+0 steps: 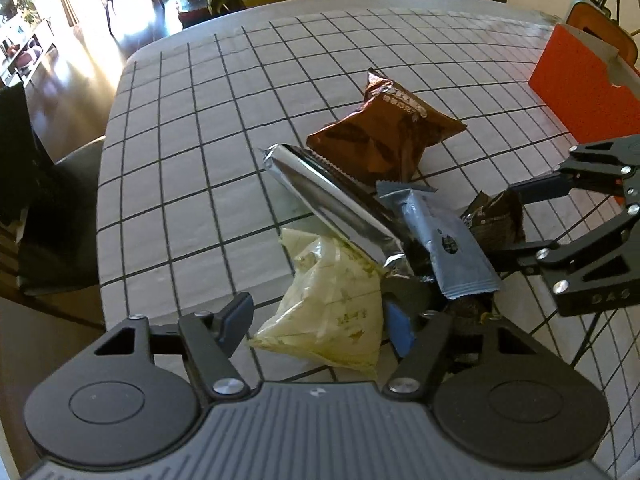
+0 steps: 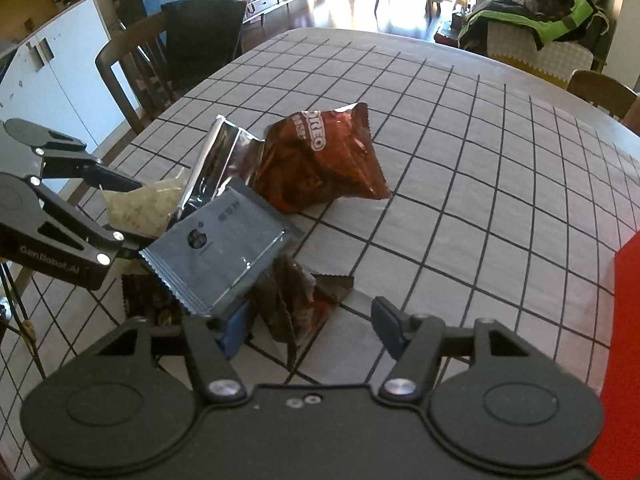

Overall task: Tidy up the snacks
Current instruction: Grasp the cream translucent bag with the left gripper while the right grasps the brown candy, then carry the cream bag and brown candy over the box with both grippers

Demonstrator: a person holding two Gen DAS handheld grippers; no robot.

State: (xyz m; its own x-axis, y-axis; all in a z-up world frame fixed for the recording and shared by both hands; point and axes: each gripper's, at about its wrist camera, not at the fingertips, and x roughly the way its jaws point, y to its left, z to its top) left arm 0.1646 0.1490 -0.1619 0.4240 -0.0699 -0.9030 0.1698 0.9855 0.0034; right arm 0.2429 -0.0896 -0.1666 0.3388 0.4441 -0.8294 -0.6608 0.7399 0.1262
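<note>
My snack pile sits mid-table on the grid-checked grey tablecloth (image 1: 192, 128); left gripper (image 1: 316, 322) straddles the pale yellow plastic packet (image 1: 328, 304), right gripper (image 2: 312, 328) the crumpled dark-brown wrapper (image 2: 296, 300), both unclenched; closing could snag the overlapping grey-blue foil sachet (image 2: 216, 248).

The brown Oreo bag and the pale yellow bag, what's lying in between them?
The shiny silver packet lies between the Oreo bag and the pale yellow bag, its lower end resting over the yellow one. The left wrist view shows it best.
</note>
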